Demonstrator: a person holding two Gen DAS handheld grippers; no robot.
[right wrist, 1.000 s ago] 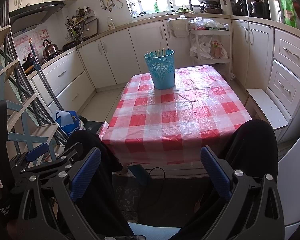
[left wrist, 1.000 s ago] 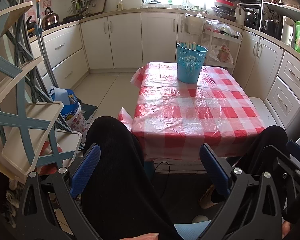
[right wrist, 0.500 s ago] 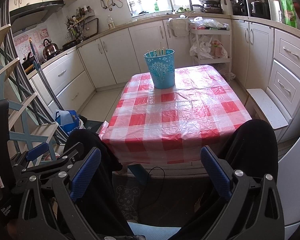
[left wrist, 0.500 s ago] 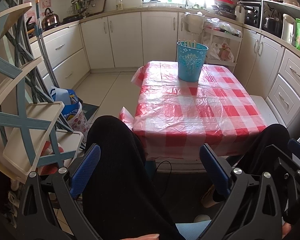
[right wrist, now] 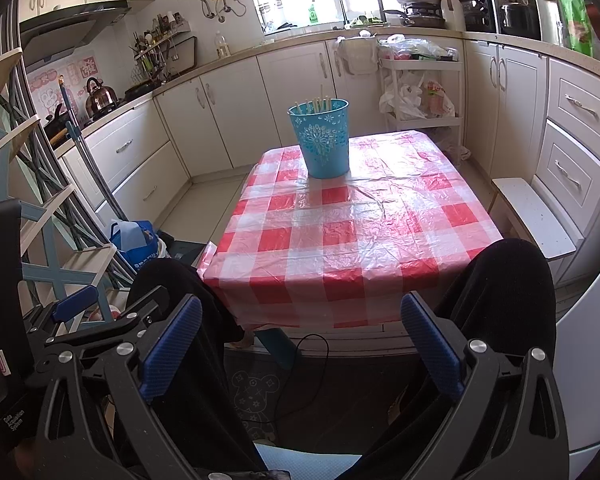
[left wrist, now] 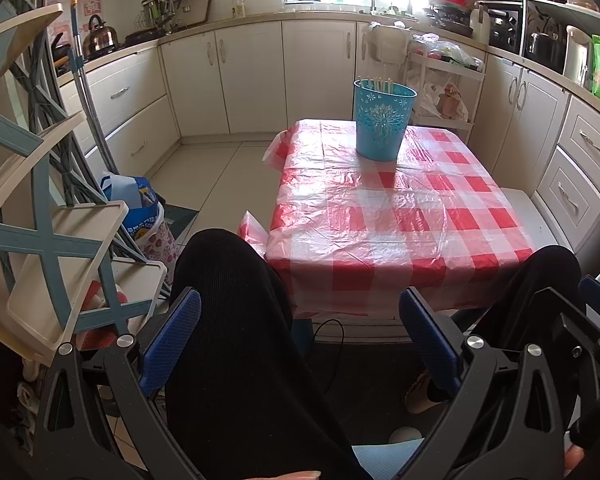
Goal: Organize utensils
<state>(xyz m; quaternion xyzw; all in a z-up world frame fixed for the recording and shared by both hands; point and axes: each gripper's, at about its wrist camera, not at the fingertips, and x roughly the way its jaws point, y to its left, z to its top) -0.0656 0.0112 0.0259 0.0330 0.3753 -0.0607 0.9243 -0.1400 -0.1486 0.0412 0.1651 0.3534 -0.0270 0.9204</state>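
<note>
A blue perforated bucket [left wrist: 383, 122] stands at the far end of the table with the red and white checked cloth [left wrist: 388, 216]. Several chopstick ends [left wrist: 376, 81] stick up inside it. The bucket also shows in the right wrist view [right wrist: 323, 139] with the chopsticks [right wrist: 315, 103]. My left gripper [left wrist: 300, 312] is open and empty, held low over the person's knees, well short of the table. My right gripper [right wrist: 302, 316] is open and empty, also low in front of the table edge [right wrist: 320, 304]. The left gripper shows at the lower left of the right wrist view.
A blue and cream shelf rack [left wrist: 40, 216] stands close on the left. A blue bag [left wrist: 134, 200] sits on the floor beside it. A white stool [right wrist: 534, 216] stands right of the table. Kitchen cabinets [left wrist: 252, 76] line the back and right walls.
The left wrist view has dropped slightly, so the table and bucket sit a little lower in the frame. Both grippers stay open and empty.
</note>
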